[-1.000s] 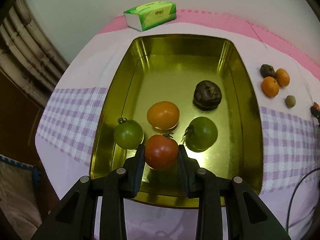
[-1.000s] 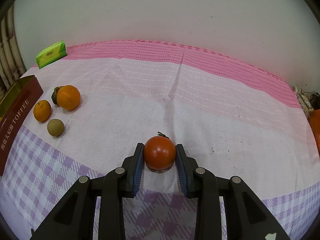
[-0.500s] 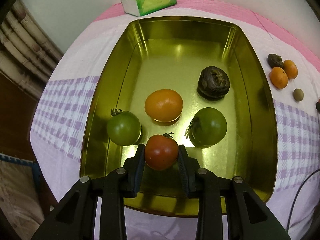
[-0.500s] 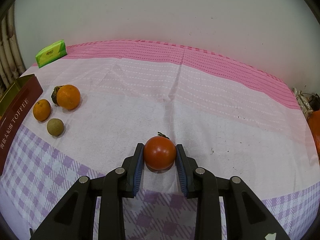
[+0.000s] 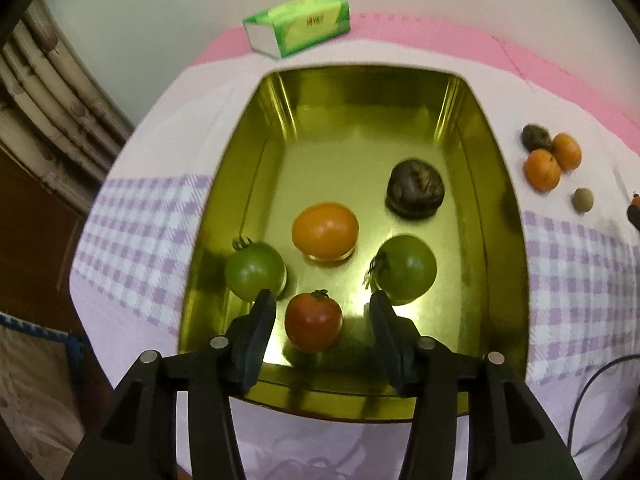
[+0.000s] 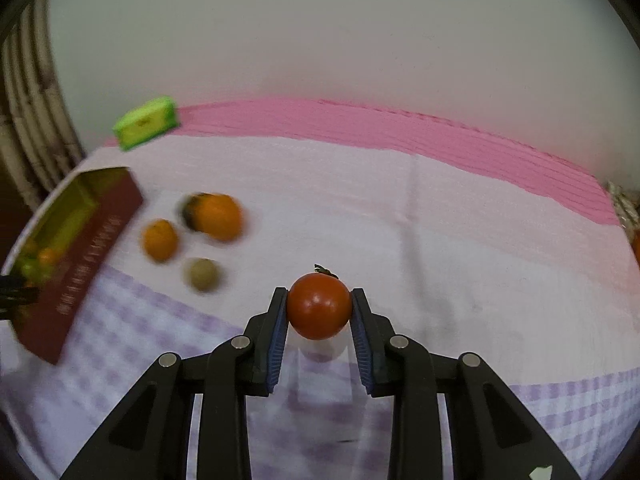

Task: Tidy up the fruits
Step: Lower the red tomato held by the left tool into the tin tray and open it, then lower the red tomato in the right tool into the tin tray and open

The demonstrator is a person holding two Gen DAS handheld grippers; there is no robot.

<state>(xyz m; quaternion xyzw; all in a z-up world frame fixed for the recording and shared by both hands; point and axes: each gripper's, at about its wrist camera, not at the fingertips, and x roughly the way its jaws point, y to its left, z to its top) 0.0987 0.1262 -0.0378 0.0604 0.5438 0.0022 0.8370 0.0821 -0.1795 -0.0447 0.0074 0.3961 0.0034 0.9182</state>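
Note:
In the left wrist view a gold tin tray [image 5: 500, 208] holds two green tomatoes [image 5: 254, 274] [image 5: 408, 268], an orange tomato [image 5: 325, 230], a dark fruit [image 5: 416, 188] and a red tomato [image 5: 314, 320]. My left gripper [image 5: 322, 314] is open around the red tomato, its fingers apart from it. My right gripper [image 6: 320, 312] is shut on another red tomato [image 6: 319, 310], lifted above the cloth. Two oranges [image 6: 160, 239] [image 6: 218, 216], a dark fruit and a small brown fruit [image 6: 202, 274] lie on the cloth beside the tray [image 6: 96, 236].
A green tissue pack [image 5: 298, 26] lies beyond the tray near the wall; it also shows in the right wrist view [image 6: 145, 122]. Bamboo poles [image 5: 52, 92] stand at the left. A black cable [image 5: 592, 384] lies at the right on the checked cloth.
My left gripper has opened and let go of its red tomato, which now rests in the tray. My right gripper has lifted its tomato and moved; its view is blurred.

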